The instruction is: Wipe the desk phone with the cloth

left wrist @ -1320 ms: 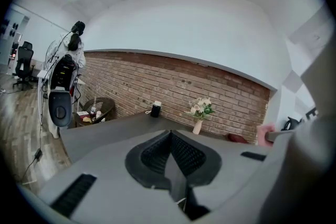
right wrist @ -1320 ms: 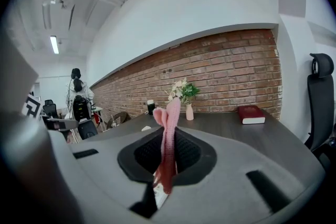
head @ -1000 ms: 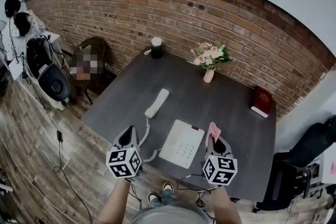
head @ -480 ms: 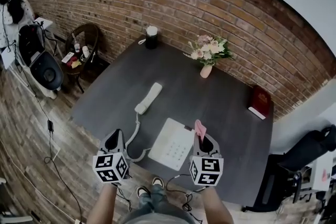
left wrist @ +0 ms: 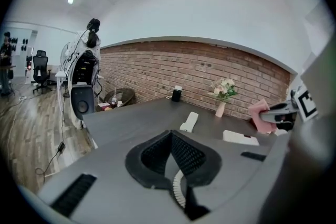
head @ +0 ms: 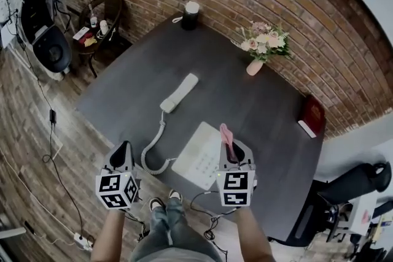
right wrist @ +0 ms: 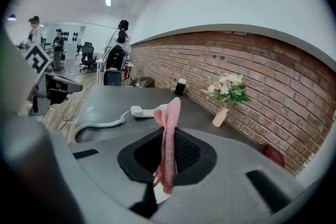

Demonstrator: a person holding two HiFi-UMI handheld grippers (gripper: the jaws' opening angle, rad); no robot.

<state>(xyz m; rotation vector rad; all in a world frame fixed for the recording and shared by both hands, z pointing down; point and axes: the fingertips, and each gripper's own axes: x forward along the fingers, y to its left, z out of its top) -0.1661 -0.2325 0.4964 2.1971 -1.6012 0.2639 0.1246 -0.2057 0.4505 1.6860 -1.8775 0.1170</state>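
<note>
The white desk phone base (head: 195, 157) lies near the front edge of the dark table (head: 135, 80). Its handset (head: 179, 92) lies off the cradle further back, joined by a coiled cord (head: 151, 153). My right gripper (head: 228, 149) hangs over the base's right edge, shut on a pink cloth (head: 225, 132). In the right gripper view the cloth (right wrist: 170, 113) stands up between the jaws, with the handset (right wrist: 143, 110) beyond. My left gripper (head: 121, 156) is shut and holds nothing, just off the table's front-left edge, left of the cord. In the left gripper view the handset (left wrist: 189, 121) and base (left wrist: 240, 137) lie ahead.
A vase of flowers (head: 262, 46), a black cylinder with a white top (head: 191, 14) and a red book (head: 312, 115) stand along the table's far side by the brick wall. A round side table (head: 101, 15) and a black seat (head: 49, 46) stand on the wooden floor at left. Cables trail on the floor.
The head view has swung, so the table sits differently in frame. The right gripper with the cloth has come in over the phone base's right edge. The left gripper has drifted left, away from the cord.
</note>
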